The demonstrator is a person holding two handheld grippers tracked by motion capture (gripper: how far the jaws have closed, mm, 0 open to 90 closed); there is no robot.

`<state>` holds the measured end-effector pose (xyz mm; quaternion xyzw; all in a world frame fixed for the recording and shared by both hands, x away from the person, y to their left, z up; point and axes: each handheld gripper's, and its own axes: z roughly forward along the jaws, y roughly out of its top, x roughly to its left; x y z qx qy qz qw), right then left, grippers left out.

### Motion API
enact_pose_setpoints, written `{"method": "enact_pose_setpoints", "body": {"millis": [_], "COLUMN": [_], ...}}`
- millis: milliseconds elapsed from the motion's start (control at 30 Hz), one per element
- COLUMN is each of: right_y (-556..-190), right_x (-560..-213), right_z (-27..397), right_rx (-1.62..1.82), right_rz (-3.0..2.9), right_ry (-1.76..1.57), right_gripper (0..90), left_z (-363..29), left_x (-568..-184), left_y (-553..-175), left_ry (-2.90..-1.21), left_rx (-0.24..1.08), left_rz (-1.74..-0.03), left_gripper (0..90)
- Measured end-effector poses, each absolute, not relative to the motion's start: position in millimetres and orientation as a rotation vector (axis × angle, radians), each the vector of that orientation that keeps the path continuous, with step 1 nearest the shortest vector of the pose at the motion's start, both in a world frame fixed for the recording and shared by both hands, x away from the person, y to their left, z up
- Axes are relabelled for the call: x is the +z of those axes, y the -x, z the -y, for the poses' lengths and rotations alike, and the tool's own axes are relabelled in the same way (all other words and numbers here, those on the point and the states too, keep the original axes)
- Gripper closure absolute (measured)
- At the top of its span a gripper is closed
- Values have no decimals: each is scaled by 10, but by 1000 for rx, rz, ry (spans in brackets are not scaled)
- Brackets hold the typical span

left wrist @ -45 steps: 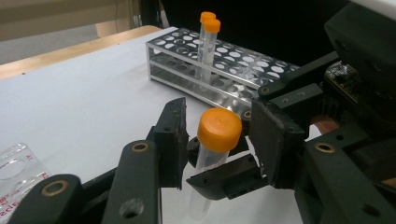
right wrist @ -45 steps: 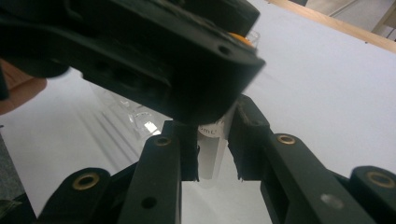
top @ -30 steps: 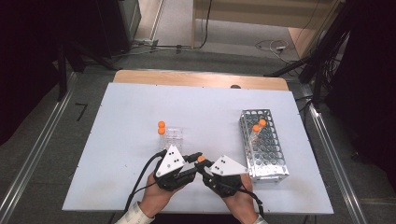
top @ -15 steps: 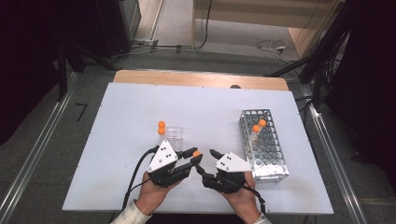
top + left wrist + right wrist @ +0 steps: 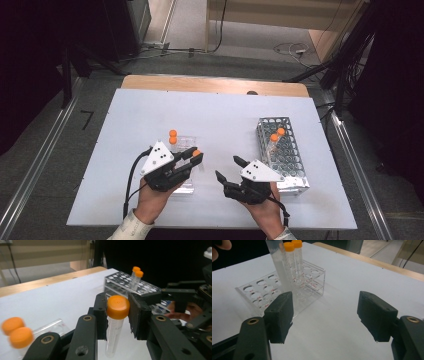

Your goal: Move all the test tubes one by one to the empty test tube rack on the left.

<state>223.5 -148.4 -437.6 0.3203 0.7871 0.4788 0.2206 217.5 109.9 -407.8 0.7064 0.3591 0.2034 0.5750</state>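
The left gripper [image 5: 192, 159] pinches an orange-capped tube [image 5: 115, 322] just under its cap, its fingers [image 5: 100, 315] pressed against both sides, the tube hanging upright above the white worktop [image 5: 225, 117] beside the clear rack [image 5: 274, 290]; the right gripper [image 5: 229, 170], its fingers [image 5: 279, 315] just opened and now spread wide, holds nothing; two capped tubes [image 5: 276, 136] stand in the metal rack [image 5: 282, 150] at the right.
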Motion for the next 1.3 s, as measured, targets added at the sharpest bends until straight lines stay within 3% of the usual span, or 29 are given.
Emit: {"method": "enact_pose_setpoints", "body": {"millis": [400,833,1300], "right_y": [-2243,-2238,-2240], "right_x": [-4367,-4369,-4365], "right_z": [1515,1513,1524], "right_rx": [1324,1322,1323], "right_rz": [-2165,-2167,-2167], "right_ry": [-903,-903,-901], "right_gripper": [279,283,287], "left_z": [-1459,-1593,-1604], "left_x": [-3905,-3930,-4114], "left_y": [-2192,-2261,-2367], "left_ry": [-1584,-1601,-1634], "left_rx": [570,666,655], "left_rz": [-918,-999,-1049], "left_gripper": [702,701,701]}}
